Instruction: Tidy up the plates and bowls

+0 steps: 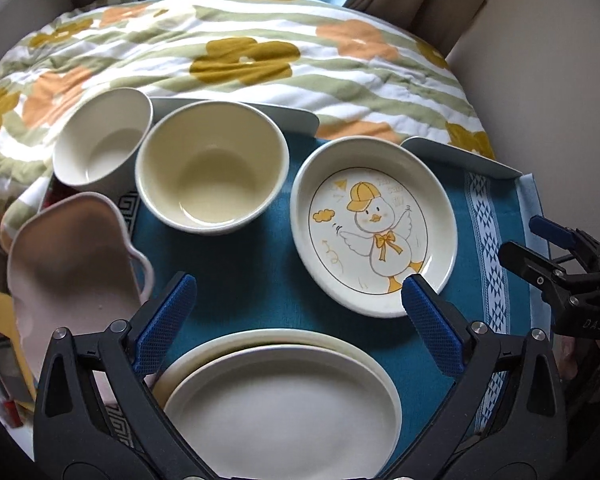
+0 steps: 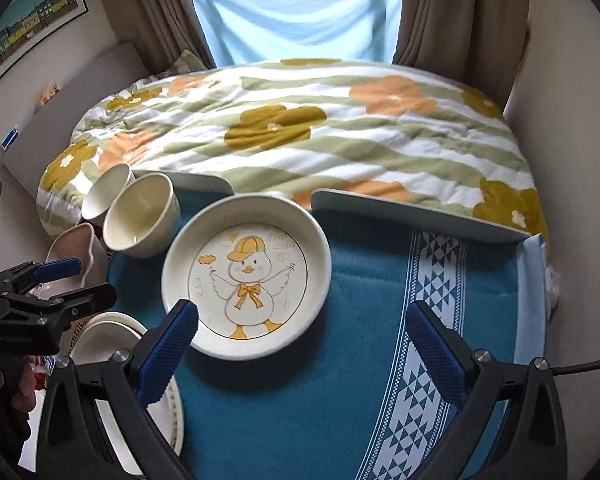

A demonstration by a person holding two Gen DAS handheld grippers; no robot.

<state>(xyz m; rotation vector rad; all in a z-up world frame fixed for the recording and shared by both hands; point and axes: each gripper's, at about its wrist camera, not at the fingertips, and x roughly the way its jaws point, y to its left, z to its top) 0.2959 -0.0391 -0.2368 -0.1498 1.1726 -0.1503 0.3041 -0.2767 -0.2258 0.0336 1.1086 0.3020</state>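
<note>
Two grippers are held above a blue cloth [image 2: 340, 380] spread over a small table. The left gripper [image 1: 298, 304] is seen with its jaws spread wide and nothing between the pads; directly below it, two cream plates [image 1: 284, 408] are stacked. The right gripper [image 2: 302, 332] is likewise spread wide and empty, over bare cloth. A duck-printed plate [image 2: 246, 276] is set flat near the middle of the cloth. Two cream bowls [image 1: 212, 168] are placed side by side at the far left edge, touching or nearly so. A pink dish [image 1: 72, 264] is seen tilted at the left edge. A flowered quilt [image 2: 300, 128] is spread beyond the table.
</note>
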